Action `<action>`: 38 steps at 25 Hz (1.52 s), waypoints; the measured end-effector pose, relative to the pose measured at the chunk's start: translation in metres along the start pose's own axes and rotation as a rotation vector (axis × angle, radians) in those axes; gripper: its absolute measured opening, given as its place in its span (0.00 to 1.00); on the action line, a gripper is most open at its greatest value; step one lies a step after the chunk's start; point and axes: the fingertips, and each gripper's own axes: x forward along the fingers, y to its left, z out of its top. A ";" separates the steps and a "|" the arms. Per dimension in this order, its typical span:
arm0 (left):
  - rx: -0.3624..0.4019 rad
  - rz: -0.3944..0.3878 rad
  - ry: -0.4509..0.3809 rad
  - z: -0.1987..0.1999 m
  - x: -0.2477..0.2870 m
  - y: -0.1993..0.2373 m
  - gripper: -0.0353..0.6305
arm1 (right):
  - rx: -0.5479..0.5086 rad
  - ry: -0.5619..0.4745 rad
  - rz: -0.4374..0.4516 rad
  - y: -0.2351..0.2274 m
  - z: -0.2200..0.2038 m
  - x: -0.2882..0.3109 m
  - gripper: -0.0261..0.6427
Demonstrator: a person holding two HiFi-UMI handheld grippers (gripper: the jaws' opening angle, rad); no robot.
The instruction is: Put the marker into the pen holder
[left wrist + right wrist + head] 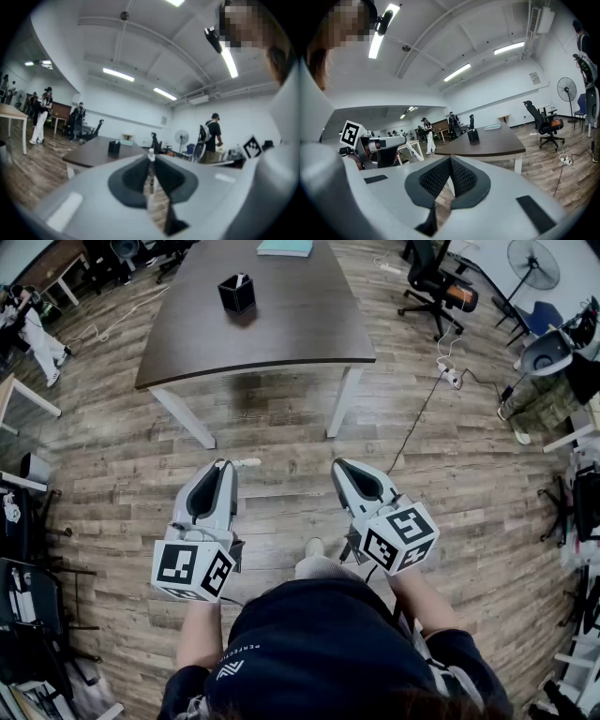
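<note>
Head view: the person stands on a wooden plank floor (pixel 281 474), well apart from the dark brown rectangular table with white legs (pixel 281 329). A black square pen holder (pixel 236 293) stands on the tabletop, and a flat teal book (pixel 285 247) lies at the table's far end. The left gripper (pixel 225 463) and the right gripper (pixel 339 465) are held side by side above the floor, both pointing toward the table. A short end of a slim white marker (pixel 248 463) sticks out at the left gripper's tip.

Left gripper view: the left gripper (pixel 151 161) has its jaws clamped on the marker (pixel 150 157), which stands upright between the dark pads with its white end just above them. Beyond the tip, the pen holder (pixel 114 147) sits on the table (pixel 93 157), far from the marker.

Right gripper view: the right gripper (pixel 450 159) has its ribbed black pads pressed together with nothing between them. The pen holder (pixel 473 136) stands on the table (pixel 492 146) ahead. The left gripper (pixel 370 143) shows at the left.
</note>
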 end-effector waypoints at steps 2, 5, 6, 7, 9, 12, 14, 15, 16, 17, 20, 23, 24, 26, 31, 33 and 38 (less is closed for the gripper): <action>-0.001 -0.001 0.004 -0.001 0.003 -0.002 0.12 | 0.019 -0.010 0.002 -0.003 0.001 -0.001 0.04; -0.002 0.000 0.013 -0.004 0.006 -0.003 0.12 | 0.046 -0.018 0.007 -0.007 0.001 -0.002 0.04; -0.002 0.003 0.015 -0.005 0.007 -0.004 0.12 | 0.048 -0.018 0.010 -0.008 0.001 -0.001 0.04; -0.003 0.006 0.016 -0.005 0.009 -0.004 0.12 | 0.047 -0.017 0.015 -0.009 0.001 0.000 0.04; -0.003 0.011 0.014 -0.006 0.015 -0.005 0.12 | 0.041 -0.011 0.025 -0.013 0.002 0.003 0.04; -0.004 0.020 0.008 -0.006 0.024 -0.006 0.12 | 0.033 -0.005 0.042 -0.019 0.003 0.008 0.04; -0.006 0.027 0.005 -0.007 0.031 -0.007 0.12 | 0.029 -0.003 0.055 -0.023 0.005 0.011 0.04; -0.007 0.030 0.004 -0.007 0.034 -0.007 0.12 | 0.027 -0.001 0.062 -0.026 0.006 0.013 0.04; -0.007 0.033 0.003 -0.008 0.037 -0.008 0.12 | 0.024 0.001 0.068 -0.028 0.006 0.014 0.04; -0.007 0.036 0.003 -0.008 0.041 -0.009 0.12 | 0.022 0.004 0.074 -0.030 0.007 0.016 0.04; -0.010 0.046 0.007 -0.009 0.051 -0.012 0.12 | 0.022 0.010 0.091 -0.038 0.009 0.019 0.04; -0.007 0.054 0.009 -0.009 0.060 -0.017 0.12 | 0.026 0.013 0.103 -0.047 0.011 0.022 0.04; -0.006 0.056 0.010 -0.009 0.063 -0.018 0.12 | 0.026 0.014 0.107 -0.049 0.012 0.023 0.04; -0.007 0.061 0.014 -0.010 0.066 -0.019 0.12 | 0.029 0.015 0.115 -0.051 0.013 0.024 0.04; -0.009 0.060 0.029 -0.011 0.073 -0.020 0.12 | 0.039 0.007 0.123 -0.054 0.016 0.026 0.04; -0.001 0.052 0.038 -0.012 0.079 -0.022 0.12 | 0.046 0.003 0.119 -0.057 0.016 0.027 0.04; 0.007 0.028 0.044 -0.010 0.099 -0.017 0.12 | 0.057 0.000 0.091 -0.070 0.017 0.032 0.04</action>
